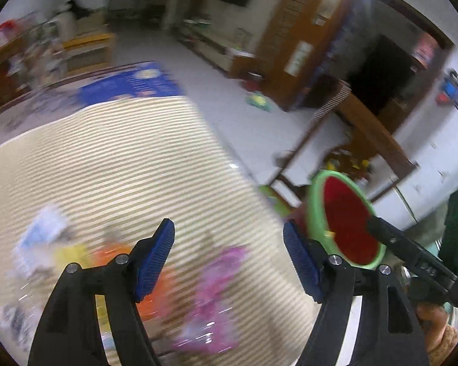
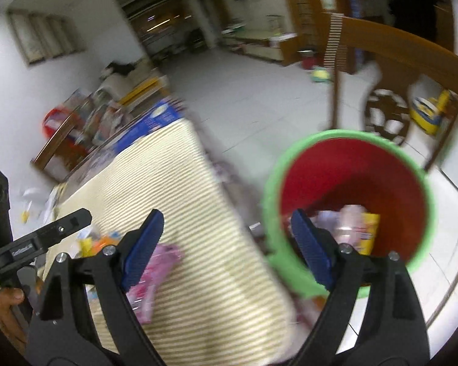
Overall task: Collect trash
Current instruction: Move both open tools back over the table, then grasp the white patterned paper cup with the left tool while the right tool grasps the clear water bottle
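A wooden chair (image 2: 390,48) stands on the tiled floor (image 2: 253,97) beyond the bin (image 2: 271,189), and a blue box (image 1: 128,84) lies at the far edge of the table (image 1: 122,158) with its striped cloth. Nothing sits between either tool's fingers. The left tool (image 1: 229,259) hovers spread wide over a pink wrapper (image 1: 212,296), an orange wrapper (image 1: 155,289) and a white-blue packet (image 1: 42,235) near the table's near edge (all badly blurred). The right tool (image 2: 226,244), also wide apart, straddles the table's right edge and the bin, which holds a yellow packet (image 2: 368,231) and pale wrappers (image 2: 348,222).
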Demonstrator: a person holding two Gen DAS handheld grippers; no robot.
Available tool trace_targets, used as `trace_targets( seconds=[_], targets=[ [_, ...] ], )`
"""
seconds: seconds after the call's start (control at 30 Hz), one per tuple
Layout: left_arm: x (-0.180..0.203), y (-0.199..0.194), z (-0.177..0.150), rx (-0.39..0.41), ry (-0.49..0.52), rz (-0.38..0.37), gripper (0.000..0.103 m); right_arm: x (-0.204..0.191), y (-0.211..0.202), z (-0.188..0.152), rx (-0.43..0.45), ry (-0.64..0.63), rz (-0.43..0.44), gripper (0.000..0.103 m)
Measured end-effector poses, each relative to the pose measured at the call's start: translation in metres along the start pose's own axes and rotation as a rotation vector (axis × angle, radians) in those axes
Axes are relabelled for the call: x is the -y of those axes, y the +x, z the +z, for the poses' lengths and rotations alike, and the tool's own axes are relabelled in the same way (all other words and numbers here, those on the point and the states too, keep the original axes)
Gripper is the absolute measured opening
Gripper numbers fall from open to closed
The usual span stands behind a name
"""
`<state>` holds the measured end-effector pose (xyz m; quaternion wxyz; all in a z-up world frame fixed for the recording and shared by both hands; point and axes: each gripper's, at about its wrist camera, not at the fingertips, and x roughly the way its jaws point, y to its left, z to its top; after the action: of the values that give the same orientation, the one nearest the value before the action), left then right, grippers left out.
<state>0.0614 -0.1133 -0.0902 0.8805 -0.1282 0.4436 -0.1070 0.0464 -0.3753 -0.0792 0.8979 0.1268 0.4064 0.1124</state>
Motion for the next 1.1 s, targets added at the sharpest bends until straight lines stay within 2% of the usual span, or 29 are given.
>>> trace_targets(
  seconds=[0.1, 0.3, 0.4, 0.47, 0.57, 0.7, 0.77, 0.8, 0.83, 0.9, 1.1],
  targets=[
    [-0.052, -0.023, -0.014, 0.016, -0.086, 0.085, 0.07, -0.048, 0.018, -0.011, -0.065, -0.085, 0.072, 0.084],
    [-0.168, -0.069, -0.066, 0.017, -0.313, 0.289, 0.07, -0.142, 0.052, -0.044, -0.201, -0.255, 0.225, 0.084],
    [-0.2, -0.079, -0.089, -0.001, -0.379, 0.343, 0.07, -0.186, 0.062, -0.062, -0.257, -0.349, 0.289, 0.084],
    [-0.221, -0.078, -0.107, -0.041, -0.416, 0.371, 0.07, -0.208, 0.064, -0.071, -0.279, -0.386, 0.32, 0.084],
    [-0.243, -0.068, -0.127, -0.091, -0.483, 0.331, 0.069, -0.229, 0.064, -0.08, -0.297, -0.441, 0.335, 0.084],
    [-0.252, -0.046, -0.142, -0.138, -0.506, 0.294, 0.067, -0.243, 0.067, -0.086, -0.321, -0.485, 0.34, 0.084],
    [-0.253, -0.038, -0.144, -0.144, -0.512, 0.275, 0.057, -0.253, 0.072, -0.09, -0.34, -0.517, 0.34, 0.084],
    [-0.254, -0.036, -0.144, -0.137, -0.511, 0.276, 0.053, -0.258, 0.075, -0.092, -0.348, -0.532, 0.342, 0.084],
    [-0.257, -0.037, -0.145, -0.132, -0.514, 0.275, 0.045, -0.265, 0.079, -0.094, -0.359, -0.55, 0.347, 0.084],
    [-0.26, -0.04, -0.142, -0.118, -0.525, 0.269, 0.043, -0.281, 0.087, -0.098, -0.377, -0.595, 0.356, 0.084],
    [-0.267, -0.08, -0.13, -0.005, -0.515, 0.342, 0.043, -0.319, 0.113, -0.123, -0.452, -0.75, 0.364, 0.084]
  ],
)
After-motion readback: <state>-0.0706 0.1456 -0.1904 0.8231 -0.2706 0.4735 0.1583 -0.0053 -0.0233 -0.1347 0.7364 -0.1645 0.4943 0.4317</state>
